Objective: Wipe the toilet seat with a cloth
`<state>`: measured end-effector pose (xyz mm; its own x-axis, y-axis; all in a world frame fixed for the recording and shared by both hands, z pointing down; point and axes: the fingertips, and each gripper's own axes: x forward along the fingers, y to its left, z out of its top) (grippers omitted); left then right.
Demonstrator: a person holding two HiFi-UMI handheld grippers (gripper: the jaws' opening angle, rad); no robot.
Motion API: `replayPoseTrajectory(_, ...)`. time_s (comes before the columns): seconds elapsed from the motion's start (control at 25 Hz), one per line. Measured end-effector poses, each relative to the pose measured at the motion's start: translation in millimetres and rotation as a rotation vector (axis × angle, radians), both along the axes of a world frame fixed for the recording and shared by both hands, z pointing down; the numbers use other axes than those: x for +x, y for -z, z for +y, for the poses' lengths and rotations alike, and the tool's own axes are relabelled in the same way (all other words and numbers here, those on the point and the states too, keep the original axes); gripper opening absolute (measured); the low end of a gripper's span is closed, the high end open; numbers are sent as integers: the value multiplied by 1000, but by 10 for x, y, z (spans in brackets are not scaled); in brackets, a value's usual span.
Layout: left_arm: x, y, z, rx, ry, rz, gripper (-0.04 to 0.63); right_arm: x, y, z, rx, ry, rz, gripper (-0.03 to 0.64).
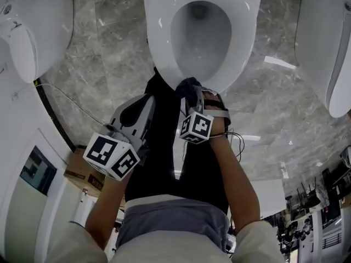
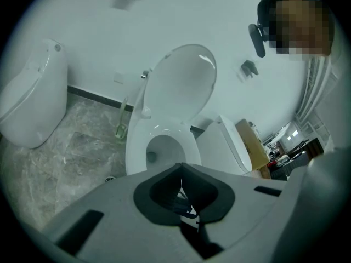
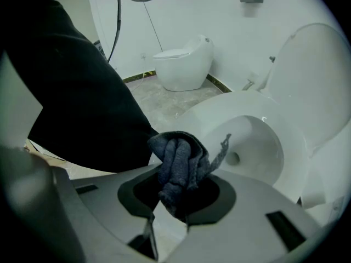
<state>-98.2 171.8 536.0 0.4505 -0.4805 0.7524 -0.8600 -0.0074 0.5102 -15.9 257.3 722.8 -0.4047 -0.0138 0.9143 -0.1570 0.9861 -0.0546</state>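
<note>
Left gripper (image 2: 181,193): jaws closed together, nothing held, positioned short of the seat. Right gripper (image 3: 174,193): jaws clamped on a bunched dark cloth (image 3: 180,166), which sits at the front rim of the white toilet seat (image 1: 159,37). Beyond, the lid (image 2: 184,86) stands raised

A toilet seat (image 1: 159,32) sits centre, ahead of the person's legs (image 1: 164,163). The cloth (image 1: 189,86), between the right gripper's (image 1: 192,96) jaws, is at the seat's near rim. The left gripper (image 1: 145,104) is just left of it. Another toilet (image 1: 38,26) stands far left, a third toilet (image 1: 323,48) far right.
</note>
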Motion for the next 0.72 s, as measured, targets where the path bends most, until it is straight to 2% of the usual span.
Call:
replayPoseTrajectory(0.2, 131, -10, 38, 0, -34, -1, 11, 191, -20, 25, 1, -24, -16, 99)
replayPoseTrajectory(0.72, 233, -24, 17, -10, -40, 6, 11, 616, -24, -127, -61, -103, -52, 98)
